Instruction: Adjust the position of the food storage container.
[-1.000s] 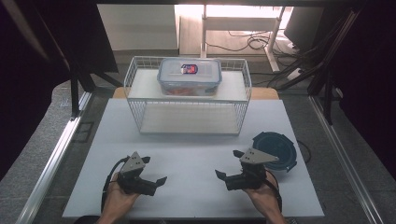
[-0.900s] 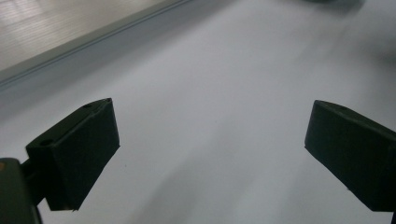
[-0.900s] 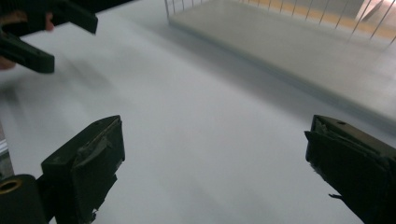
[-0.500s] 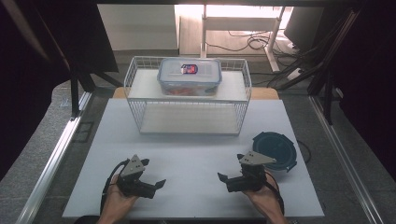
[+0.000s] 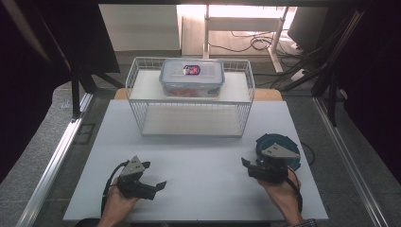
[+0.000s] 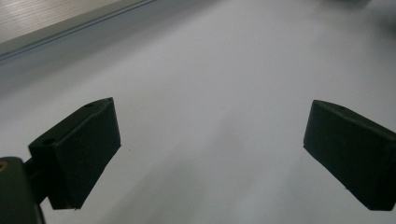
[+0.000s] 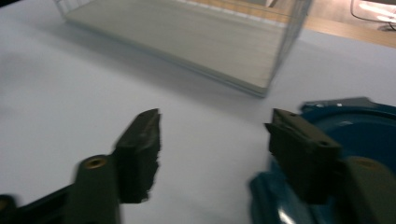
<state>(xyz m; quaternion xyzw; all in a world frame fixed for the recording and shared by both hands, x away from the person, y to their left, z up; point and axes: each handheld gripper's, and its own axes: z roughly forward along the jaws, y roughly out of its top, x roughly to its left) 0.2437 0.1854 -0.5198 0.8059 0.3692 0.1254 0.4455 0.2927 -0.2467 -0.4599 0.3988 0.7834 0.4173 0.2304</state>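
Blue lid (image 5: 279,147) | no readable writing | right tongs (image 7: 212,140) closing, nothing gripped

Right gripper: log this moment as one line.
right gripper: jaws just closing, nothing between, beside blue lid | left gripper: open, over table | lidded container: on wire rack

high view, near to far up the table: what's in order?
left gripper → right gripper → blue lid → wire basket → clear lidded box on the basket's upper shelf.
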